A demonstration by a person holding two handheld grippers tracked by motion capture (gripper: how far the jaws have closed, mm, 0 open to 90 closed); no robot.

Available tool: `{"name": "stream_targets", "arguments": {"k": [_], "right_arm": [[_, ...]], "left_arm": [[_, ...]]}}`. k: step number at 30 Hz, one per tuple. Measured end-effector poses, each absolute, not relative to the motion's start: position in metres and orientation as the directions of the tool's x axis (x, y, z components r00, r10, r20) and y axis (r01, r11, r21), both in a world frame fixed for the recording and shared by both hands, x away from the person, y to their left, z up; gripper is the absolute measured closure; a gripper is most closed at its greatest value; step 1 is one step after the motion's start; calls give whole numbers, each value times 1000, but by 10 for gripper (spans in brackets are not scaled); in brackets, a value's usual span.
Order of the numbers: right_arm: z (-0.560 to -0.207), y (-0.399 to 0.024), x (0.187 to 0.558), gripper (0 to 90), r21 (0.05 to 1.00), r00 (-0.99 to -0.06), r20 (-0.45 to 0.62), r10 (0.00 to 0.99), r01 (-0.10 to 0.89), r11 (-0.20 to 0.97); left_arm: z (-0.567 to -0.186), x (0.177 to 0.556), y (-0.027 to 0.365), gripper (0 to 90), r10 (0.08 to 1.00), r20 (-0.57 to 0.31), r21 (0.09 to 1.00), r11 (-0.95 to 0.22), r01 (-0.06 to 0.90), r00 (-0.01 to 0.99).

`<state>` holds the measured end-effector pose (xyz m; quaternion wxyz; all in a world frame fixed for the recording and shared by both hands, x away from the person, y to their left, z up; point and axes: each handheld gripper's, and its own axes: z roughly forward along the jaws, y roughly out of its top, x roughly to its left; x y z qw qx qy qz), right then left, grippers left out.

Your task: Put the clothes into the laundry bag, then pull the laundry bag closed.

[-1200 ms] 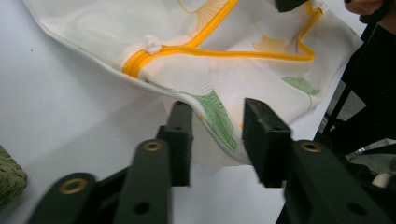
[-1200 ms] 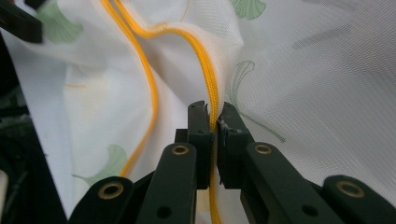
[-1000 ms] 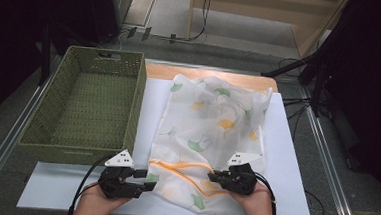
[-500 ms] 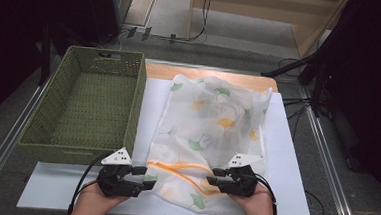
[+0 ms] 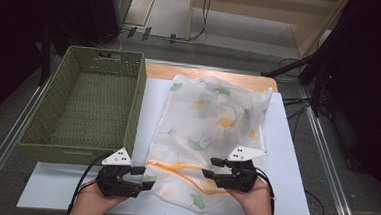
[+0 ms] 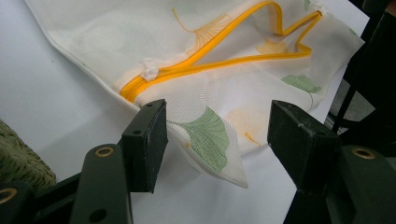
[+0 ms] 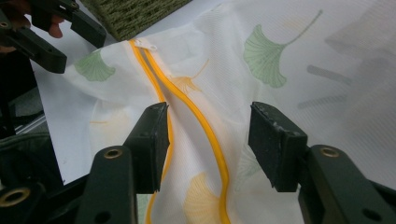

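A white mesh bag point(image 5: 213, 114) printed with green and yellow leaves lies flat on the white table top point(image 5: 286, 143). Its orange zipper point(image 5: 175, 167) runs across the near end. My left gripper point(image 5: 143, 178) is open at the bag's near left corner point(image 6: 215, 149), which lies between its jaws untouched; they have just widened a little. My right gripper point(image 5: 211, 168) hovers open over the zipper point(image 7: 196, 116). Its jaws have just been opening, and the zipper runs between them with neither pad pressing on it.
A green woven basket point(image 5: 91, 101) stands at the left, its long wall beside the bag. Cables point(image 5: 299, 101) lie at the table's far right edge. Bare white table shows to the right of the bag.
The right gripper's jaws have opened off the bag near the zipper and the hand has lifted slightly. The left hand has stayed where it was.
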<state>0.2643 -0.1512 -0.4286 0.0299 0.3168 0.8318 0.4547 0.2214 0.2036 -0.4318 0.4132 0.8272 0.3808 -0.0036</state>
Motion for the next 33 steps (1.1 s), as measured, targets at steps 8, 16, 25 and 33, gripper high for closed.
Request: {"name": "stream_targets", "arguments": {"k": [8, 16, 25, 33], "right_arm": [[-428, -133, 272, 384, 766, -815, 266, 515, 503, 399], [-430, -118, 277, 378, 767, -837, 245, 490, 476, 430], [-431, -105, 280, 406, 769, -845, 246, 474, 468, 435], [-431, -94, 286, 441, 766, -850, 262, 456, 471, 438]], "left_arm": [[-430, 221, 204, 375, 614, -319, 691, -370, 620, 722], [-433, 222, 206, 366, 592, -342, 689, -370, 623, 730], [-434, 215, 208, 368, 619, -315, 682, -379, 625, 720], [-436, 207, 212, 367, 646, -312, 679, -361, 639, 697]]}}
